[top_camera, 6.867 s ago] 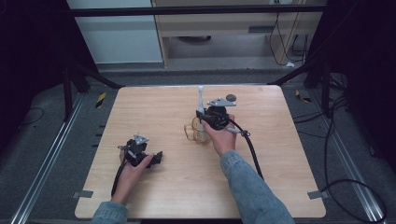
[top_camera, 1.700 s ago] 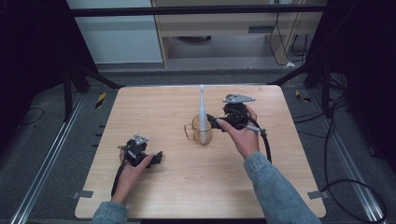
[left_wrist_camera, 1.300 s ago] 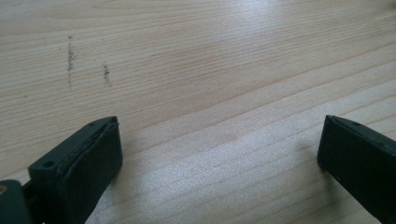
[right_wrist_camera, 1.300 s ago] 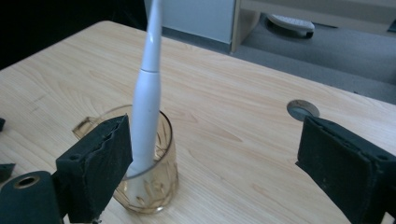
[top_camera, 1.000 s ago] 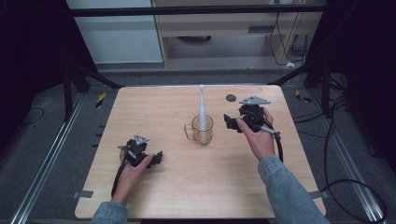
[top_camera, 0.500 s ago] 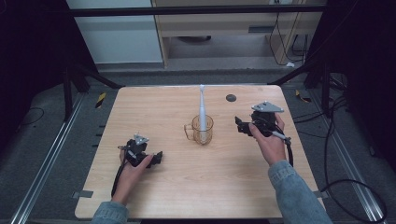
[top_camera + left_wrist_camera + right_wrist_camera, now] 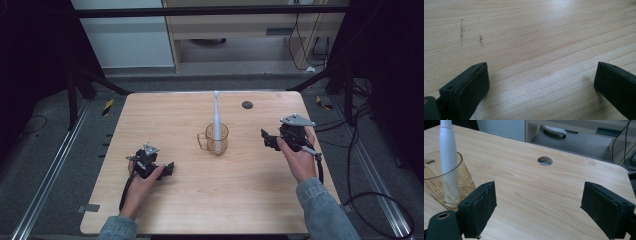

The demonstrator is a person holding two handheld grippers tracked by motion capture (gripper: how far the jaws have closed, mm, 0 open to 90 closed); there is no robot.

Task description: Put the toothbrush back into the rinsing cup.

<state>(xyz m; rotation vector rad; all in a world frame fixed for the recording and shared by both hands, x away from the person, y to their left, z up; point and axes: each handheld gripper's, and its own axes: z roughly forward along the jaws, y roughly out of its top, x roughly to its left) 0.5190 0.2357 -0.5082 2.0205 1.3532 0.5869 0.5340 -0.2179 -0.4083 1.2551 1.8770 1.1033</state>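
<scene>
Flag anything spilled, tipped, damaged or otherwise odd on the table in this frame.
Nothing stands out. The glass mug stands upright mid-table with the white toothbrush standing in it, nothing spilled. Both hand-held grippers, left and right, are open and apart from it. The dark hole looks built into the table.

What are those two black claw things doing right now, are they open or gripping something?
Left gripper: open, holding nothing, over the bare light wooden table.
Right gripper: open, holding nothing, beside the clear amber glass mug with the white toothbrush.

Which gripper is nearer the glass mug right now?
The right gripper, apart from the glass mug but closer; the left gripper lies farther off at the table's near left.
</scene>
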